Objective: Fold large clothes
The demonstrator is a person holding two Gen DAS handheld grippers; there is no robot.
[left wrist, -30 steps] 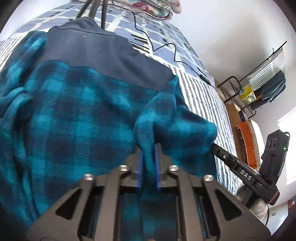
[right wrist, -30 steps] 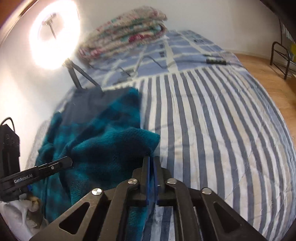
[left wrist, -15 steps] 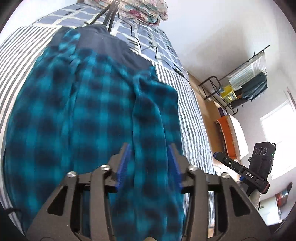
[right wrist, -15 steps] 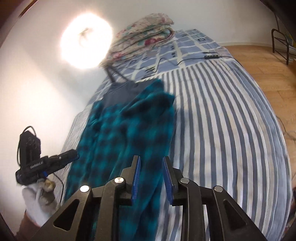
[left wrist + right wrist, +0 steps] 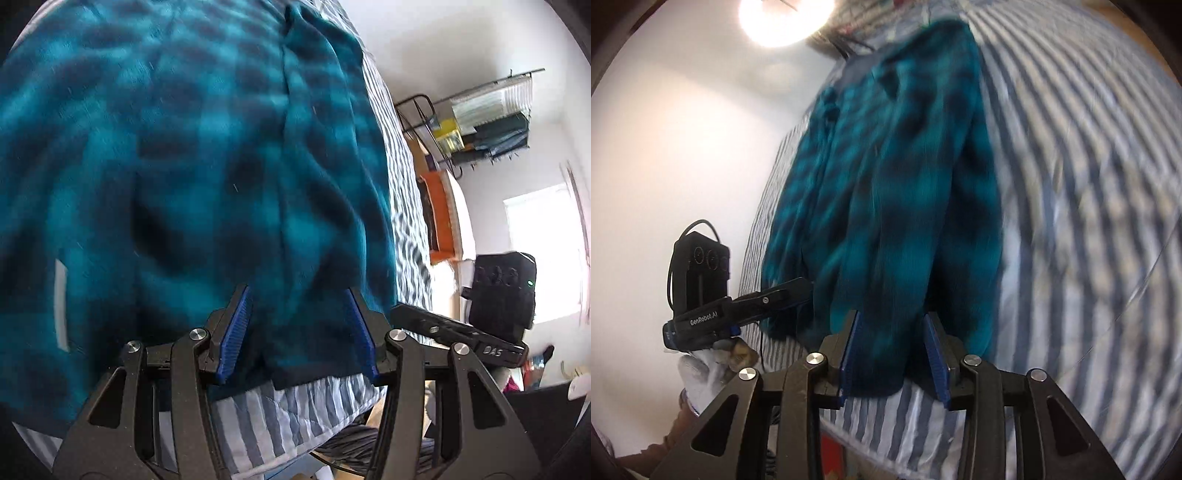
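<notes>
A teal and dark plaid fleece garment (image 5: pixel 207 155) lies stretched out lengthwise on the blue-and-white striped bed (image 5: pixel 280 417). Its near hem reaches almost to the bed's front edge. My left gripper (image 5: pixel 296 295) hovers over that hem with jaws apart, the cloth beneath them and not pinched. In the right wrist view the garment (image 5: pixel 894 177) runs away toward the headboard. My right gripper (image 5: pixel 891 319) is over the hem's right part. Its jaws are opening, with fabric between the blue pads but not pressed. Both views are motion-blurred.
A ring light (image 5: pixel 783 18) glares at the head of the bed (image 5: pixel 1089 184). A gloved hand (image 5: pixel 701 373) holds the left gripper at the bed's left. A clothes rack (image 5: pixel 487 122), an orange box (image 5: pixel 439 214) and a bright window (image 5: pixel 543 251) stand to the right.
Both grippers, shut on folds of the fleece a second ago, have opened and let it go. They have drawn back toward the bed's near edge, and the garment now lies stretched out.
</notes>
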